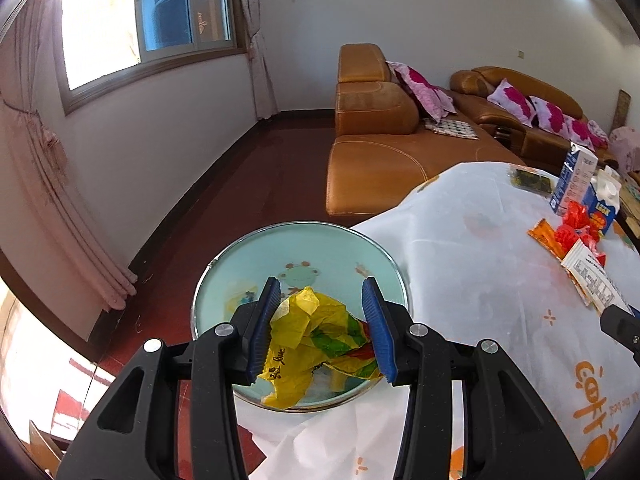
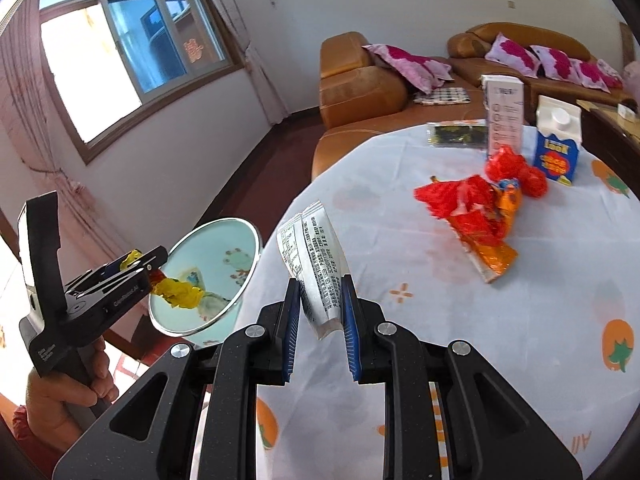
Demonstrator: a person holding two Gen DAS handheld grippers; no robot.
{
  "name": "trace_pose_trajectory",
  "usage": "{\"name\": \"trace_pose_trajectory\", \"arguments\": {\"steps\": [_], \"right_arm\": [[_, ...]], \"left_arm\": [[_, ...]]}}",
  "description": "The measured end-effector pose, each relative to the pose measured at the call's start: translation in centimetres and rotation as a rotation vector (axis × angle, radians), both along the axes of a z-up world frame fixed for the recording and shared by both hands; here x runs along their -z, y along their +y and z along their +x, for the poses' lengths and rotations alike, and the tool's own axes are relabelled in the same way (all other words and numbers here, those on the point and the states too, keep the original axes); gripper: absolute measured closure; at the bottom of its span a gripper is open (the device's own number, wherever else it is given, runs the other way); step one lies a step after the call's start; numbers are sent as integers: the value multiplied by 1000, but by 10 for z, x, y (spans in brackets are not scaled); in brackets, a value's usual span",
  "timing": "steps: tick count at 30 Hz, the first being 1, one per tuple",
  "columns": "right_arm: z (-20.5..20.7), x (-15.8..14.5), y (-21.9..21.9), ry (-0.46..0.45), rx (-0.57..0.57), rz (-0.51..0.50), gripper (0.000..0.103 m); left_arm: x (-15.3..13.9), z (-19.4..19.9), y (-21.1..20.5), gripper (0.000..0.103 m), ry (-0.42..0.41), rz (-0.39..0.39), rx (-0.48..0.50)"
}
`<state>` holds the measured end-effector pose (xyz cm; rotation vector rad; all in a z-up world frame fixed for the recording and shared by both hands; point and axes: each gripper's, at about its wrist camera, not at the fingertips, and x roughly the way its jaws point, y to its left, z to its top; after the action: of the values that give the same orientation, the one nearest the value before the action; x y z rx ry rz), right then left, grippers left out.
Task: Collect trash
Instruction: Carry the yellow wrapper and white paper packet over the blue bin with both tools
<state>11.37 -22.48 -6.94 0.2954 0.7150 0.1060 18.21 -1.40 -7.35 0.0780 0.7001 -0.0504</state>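
Left tongs (image 1: 320, 322) clench a crumpled yellow wrapper (image 1: 316, 340) above the round bin (image 1: 240, 256) beside the bench (image 1: 460, 280); thin film, light, springy, likely to cling on release. Right tongs (image 2: 320, 312) pinch a white sachet (image 2: 316, 264) by its lower end, flat and floppy. Red-orange wrappers (image 2: 476, 216) and cartons (image 2: 558, 144) lie on the bench: cartons stiffer, best taken across the sides.

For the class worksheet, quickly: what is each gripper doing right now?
Left gripper: closed on the yellow wrapper.
Right gripper: closed on the white sachets.
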Motion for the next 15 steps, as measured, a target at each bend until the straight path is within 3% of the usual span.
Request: {"name": "trace_pose_trajectory", "arguments": {"steps": [15], "right_arm": [[21,-4,40,5,-70,-23,82]], "left_arm": [[7,13,34,60,13,-17,-69]]}}
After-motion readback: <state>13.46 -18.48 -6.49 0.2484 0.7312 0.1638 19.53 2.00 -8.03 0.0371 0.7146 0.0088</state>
